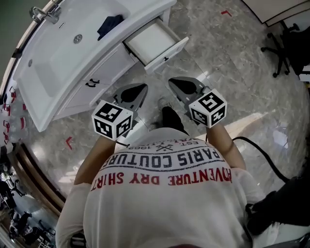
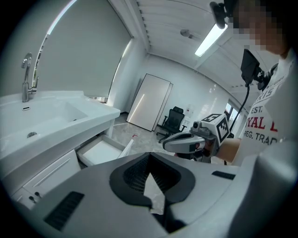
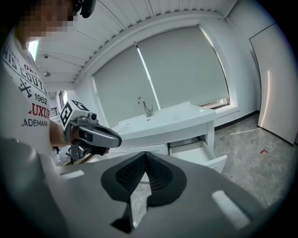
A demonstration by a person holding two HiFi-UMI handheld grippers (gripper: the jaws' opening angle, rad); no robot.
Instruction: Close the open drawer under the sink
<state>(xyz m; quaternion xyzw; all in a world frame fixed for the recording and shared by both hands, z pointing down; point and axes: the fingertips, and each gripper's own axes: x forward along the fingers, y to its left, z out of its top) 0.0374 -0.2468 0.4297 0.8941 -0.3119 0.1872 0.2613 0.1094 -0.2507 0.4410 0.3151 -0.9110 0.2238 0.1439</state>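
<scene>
1. The white rectangular drawer (image 1: 151,41) stands pulled out of the white vanity cabinet (image 1: 104,68), below the countertop. In the head view it lies at 12 o'clock from both tools. Its inside is bare.
2. The left gripper (image 1: 139,91), grey with a marker cube, has its jaws closed tip to tip, leaving only a thin sliver behind the tips. It grips nothing. In its own view (image 2: 149,158) the drawer (image 2: 100,151) sits at 10 o'clock, clear of the jaws.
3. The right gripper (image 1: 175,85), of the same build, also has its jaws pressed together and is empty. In its own view (image 3: 145,155) the drawer (image 3: 200,155) sits at 3 o'clock, apart from the tips.
4. The two grippers are held side by side above the grey marbled tile floor (image 1: 232,63), near the drawer front but not touching it.
5. The white sink basin (image 1: 68,58) lies at 10 o'clock in the head view, with the chrome faucet (image 1: 46,12) at its far edge.
6. A dark blue cloth (image 1: 110,24) lies on the countertop, at 10 o'clock from the drawer.
7. A black office chair (image 1: 283,48) stands at 2 o'clock.
</scene>
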